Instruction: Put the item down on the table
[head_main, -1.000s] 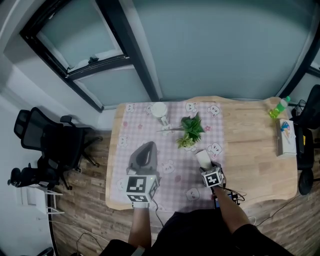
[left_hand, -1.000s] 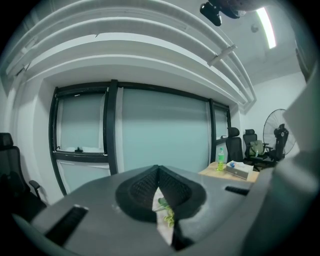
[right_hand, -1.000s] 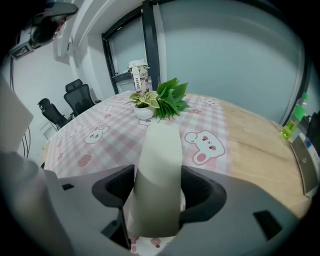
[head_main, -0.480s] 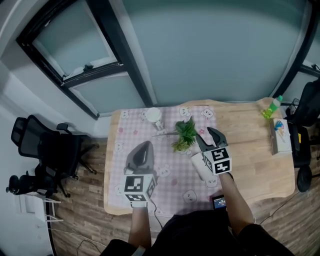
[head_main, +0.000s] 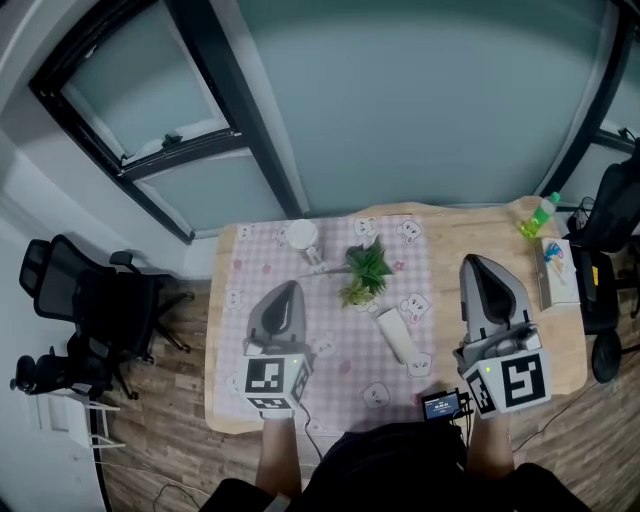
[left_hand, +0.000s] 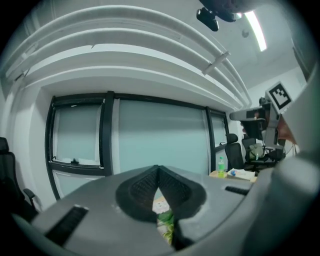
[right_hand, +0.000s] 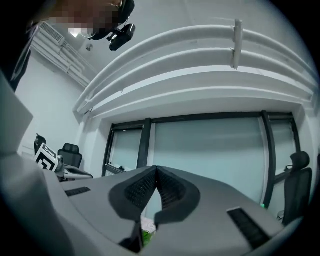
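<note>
Wooden table (head_main: 445, 250) fills the lower middle of the frame, with one pink checked cloth (head_main: 340, 362) over its left part. One white cylinder (head_main: 392, 334) lies on its side on the cloth at centre, just below one small green plant (head_main: 363, 270). Two grippers hang above: the left gripper (head_main: 291, 288) has its jaws pressed together on nothing; the right gripper (head_main: 477, 262), at lower right, has just been closing its jaws, which now meet empty, apart from the cylinder. One green bottle (head_main: 537, 214) stands at upper right, contents unclear, near one box (head_main: 553, 270)
</note>
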